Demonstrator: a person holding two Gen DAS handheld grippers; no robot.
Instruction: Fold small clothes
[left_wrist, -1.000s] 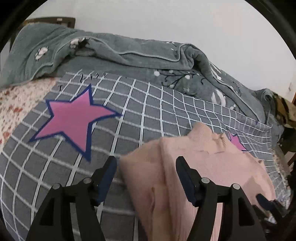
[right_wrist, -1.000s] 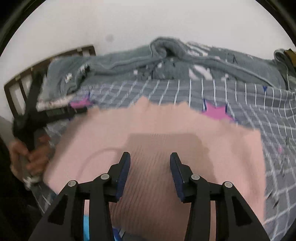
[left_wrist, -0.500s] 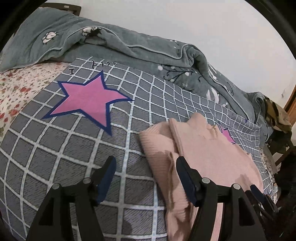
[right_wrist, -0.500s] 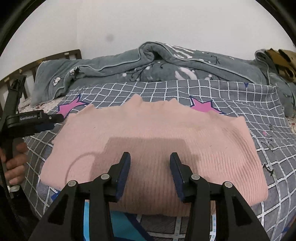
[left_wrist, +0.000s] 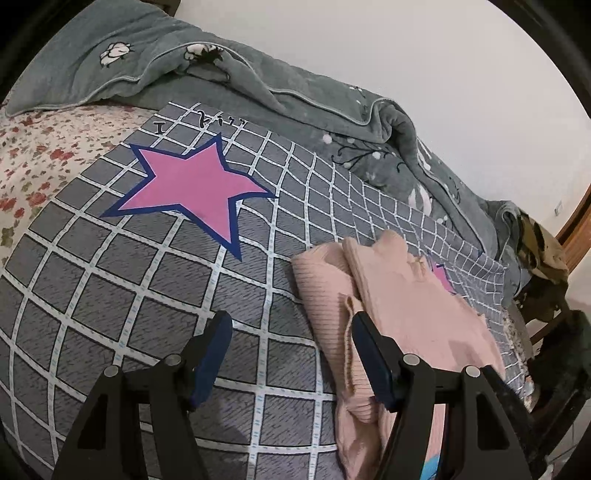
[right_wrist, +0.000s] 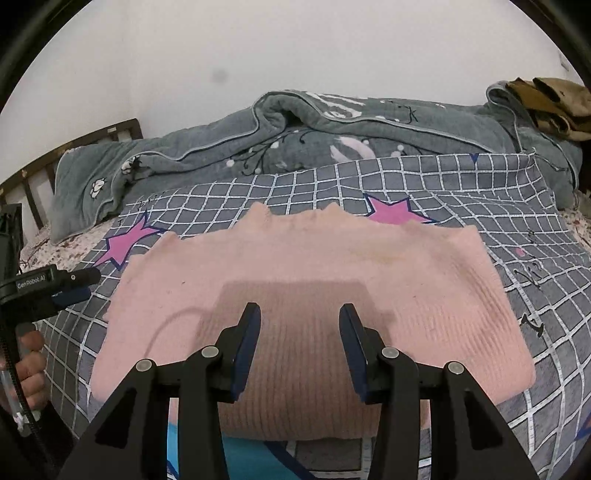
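Sweater: my pink sweater (right_wrist: 306, 280) lies flat, folded.
Claws: my left gripper (left_wrist: 291, 354) and right gripper (right_wrist: 299, 347) gape, empty.
Next: pinch an edge evenly.

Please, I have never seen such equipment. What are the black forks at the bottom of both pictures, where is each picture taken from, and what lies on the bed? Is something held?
No robot is here. A person holds one tool in each hand, and each tool has a camera looking along its two fingers.

One picture is from the left hand-held gripper, the other from the right hand-held gripper. The right view also shows the left tool from the side, with the hand on its handle.

On the grey checked sheet with pink stars lies a folded pink knit sweater. Behind it is a crumpled grey quilt.

Both grippers are open and hold nothing.
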